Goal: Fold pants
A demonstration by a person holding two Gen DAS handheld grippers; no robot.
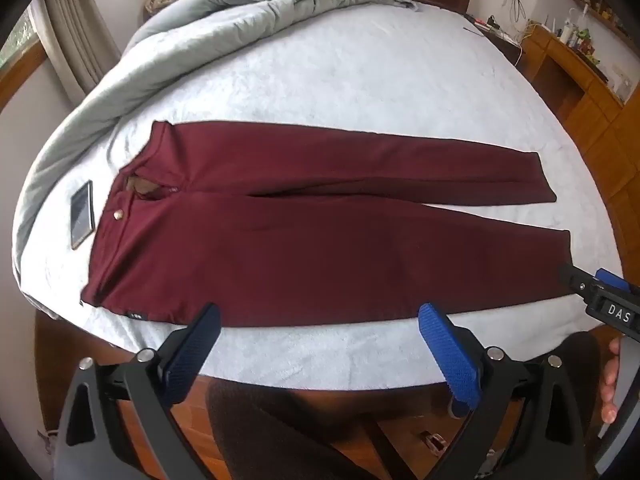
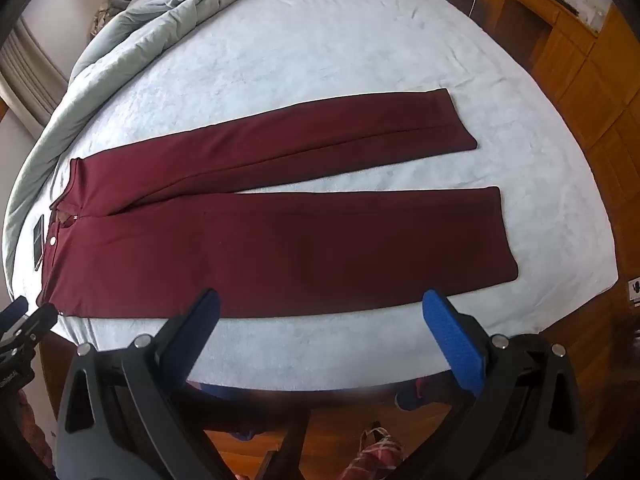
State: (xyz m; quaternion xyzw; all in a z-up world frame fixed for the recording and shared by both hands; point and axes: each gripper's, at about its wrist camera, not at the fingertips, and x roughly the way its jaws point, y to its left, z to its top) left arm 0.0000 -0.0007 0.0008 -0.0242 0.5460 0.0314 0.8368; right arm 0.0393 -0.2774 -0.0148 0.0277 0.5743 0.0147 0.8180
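Observation:
Dark red pants (image 1: 304, 236) lie flat and spread out on the pale bed (image 1: 360, 92), waist to the left, both legs running right and slightly apart. They also show in the right wrist view (image 2: 280, 248). My left gripper (image 1: 319, 312) is open and empty, hovering just above the near edge of the pants by the near leg. My right gripper (image 2: 320, 300) is open and empty, above the near leg's lower edge. The right gripper's tip (image 1: 592, 292) shows at the right in the left wrist view; the left gripper's tip (image 2: 24, 328) shows at the left in the right wrist view.
A phone (image 1: 82, 214) lies on the bed just left of the waistband. A grey duvet (image 1: 168, 40) is bunched along the bed's far left. Wooden furniture (image 1: 580, 92) stands to the right. The bed's near edge and wooden floor are below the grippers.

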